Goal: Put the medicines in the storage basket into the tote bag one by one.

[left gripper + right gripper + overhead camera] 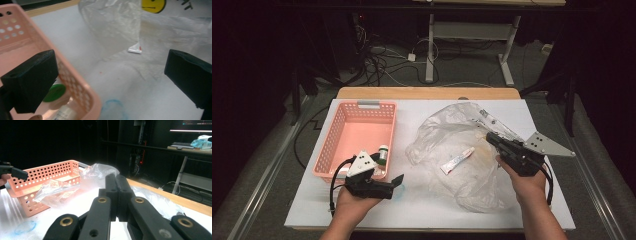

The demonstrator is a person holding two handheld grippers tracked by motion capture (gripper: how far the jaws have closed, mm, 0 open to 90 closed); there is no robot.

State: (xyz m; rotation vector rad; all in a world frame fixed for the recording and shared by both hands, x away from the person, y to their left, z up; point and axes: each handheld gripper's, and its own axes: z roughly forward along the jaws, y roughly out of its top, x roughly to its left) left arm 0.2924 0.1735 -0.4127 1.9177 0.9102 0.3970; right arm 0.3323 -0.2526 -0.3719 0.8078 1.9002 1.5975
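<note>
Left gripper [398, 181] gapes wide; right gripper [490, 137] closed.

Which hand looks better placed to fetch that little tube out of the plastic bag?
Probably the left: the left gripper is open, empty and faces the tube, while the right gripper is shut on the bag.

Pink basket [362, 135] — clear bag [452, 145], white-red tube [457, 160].
</note>
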